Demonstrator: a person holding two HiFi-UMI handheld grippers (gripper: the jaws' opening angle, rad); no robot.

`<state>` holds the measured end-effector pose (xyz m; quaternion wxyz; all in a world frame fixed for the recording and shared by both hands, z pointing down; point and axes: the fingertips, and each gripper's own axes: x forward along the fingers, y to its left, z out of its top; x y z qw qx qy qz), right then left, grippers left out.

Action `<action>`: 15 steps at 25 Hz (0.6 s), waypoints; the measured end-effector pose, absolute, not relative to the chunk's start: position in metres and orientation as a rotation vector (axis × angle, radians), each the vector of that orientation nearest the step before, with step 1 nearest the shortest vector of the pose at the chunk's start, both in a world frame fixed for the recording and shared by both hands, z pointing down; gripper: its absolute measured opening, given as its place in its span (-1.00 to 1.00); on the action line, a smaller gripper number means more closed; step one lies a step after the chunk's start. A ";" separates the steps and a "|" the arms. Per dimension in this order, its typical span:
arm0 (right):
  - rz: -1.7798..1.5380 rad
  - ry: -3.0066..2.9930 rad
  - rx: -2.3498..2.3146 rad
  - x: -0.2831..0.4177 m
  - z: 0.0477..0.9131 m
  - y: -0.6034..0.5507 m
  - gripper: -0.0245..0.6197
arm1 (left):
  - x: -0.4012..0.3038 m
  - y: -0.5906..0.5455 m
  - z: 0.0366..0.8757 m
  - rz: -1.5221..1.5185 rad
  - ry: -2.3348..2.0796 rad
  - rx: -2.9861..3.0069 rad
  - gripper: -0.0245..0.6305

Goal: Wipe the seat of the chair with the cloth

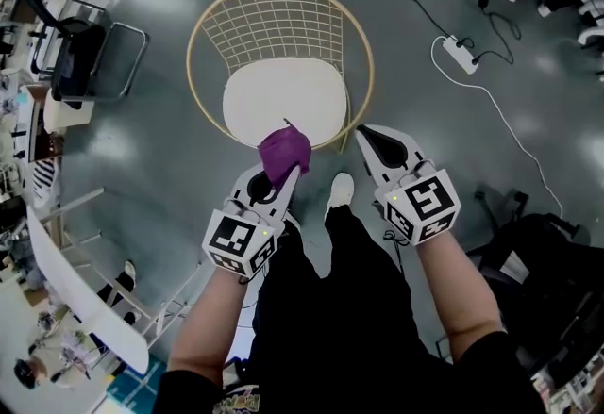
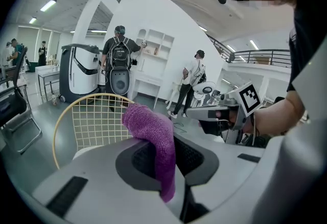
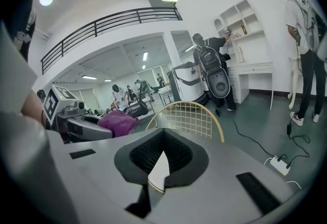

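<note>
One purple cloth [image 1: 284,152] is pinched in the left tool [image 1: 286,173], above the near edge of the white seat [image 1: 283,96] of the one wire chair [image 1: 274,25]. The right tool [image 1: 364,132], just right of the seat, is pressed together and holds nothing (both tools carry a cube [image 1: 429,203] with black-and-white squares).

The head view looks steeply down on the chair [image 1: 279,68]; both gripper views face it low across the floor.

Hidden behind the cloth [image 1: 284,153] — part of the seat [image 1: 283,101].
</note>
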<state>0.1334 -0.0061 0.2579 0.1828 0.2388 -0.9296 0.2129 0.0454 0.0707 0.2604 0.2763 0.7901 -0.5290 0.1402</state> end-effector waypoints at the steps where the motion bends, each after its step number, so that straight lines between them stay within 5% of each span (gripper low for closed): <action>1: 0.608 -2.620 0.675 0.135 0.263 -0.006 -0.89 | 0.048 0.070 0.266 0.381 -1.415 2.120 -0.71; 15: 0.695 -2.567 0.759 0.154 0.353 -0.026 -0.89 | 0.073 0.036 0.381 0.443 -1.277 2.088 -0.71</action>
